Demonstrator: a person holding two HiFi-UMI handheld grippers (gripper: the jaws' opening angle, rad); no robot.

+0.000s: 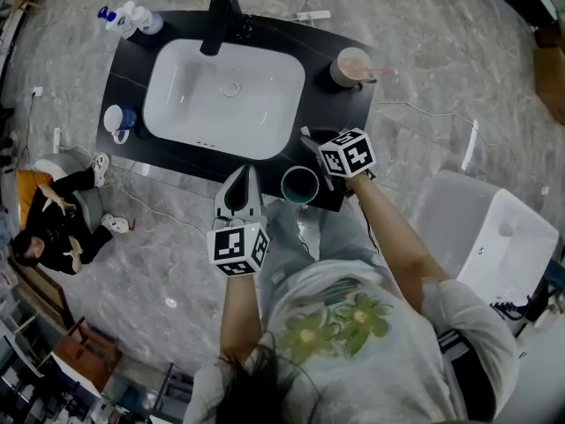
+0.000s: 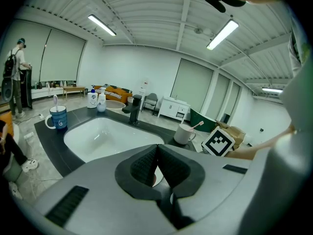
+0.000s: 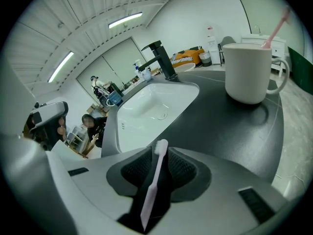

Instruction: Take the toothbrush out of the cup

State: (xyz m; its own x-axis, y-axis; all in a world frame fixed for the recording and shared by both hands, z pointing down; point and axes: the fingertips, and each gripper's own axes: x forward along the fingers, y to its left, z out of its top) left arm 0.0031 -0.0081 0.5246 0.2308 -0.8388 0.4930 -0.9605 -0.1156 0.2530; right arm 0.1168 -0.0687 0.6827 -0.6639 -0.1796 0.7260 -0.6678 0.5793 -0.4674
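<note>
One toothbrush point(image 3: 150, 190) | clamped in right gripper point(image 3: 159, 152) | long axis along jaws, bristles far | teal cup point(image 1: 300, 185) just left, apart | left gripper point(image 2: 156, 150) clenched, empty

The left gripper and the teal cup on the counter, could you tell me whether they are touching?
Apart. The head view shows a clear gap between the left gripper and the teal cup; its jaws are shut on nothing.

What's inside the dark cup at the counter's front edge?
Looking down into the dark cup, nothing stands in it or sticks out of it. Its bottom is too dark to check.
</note>
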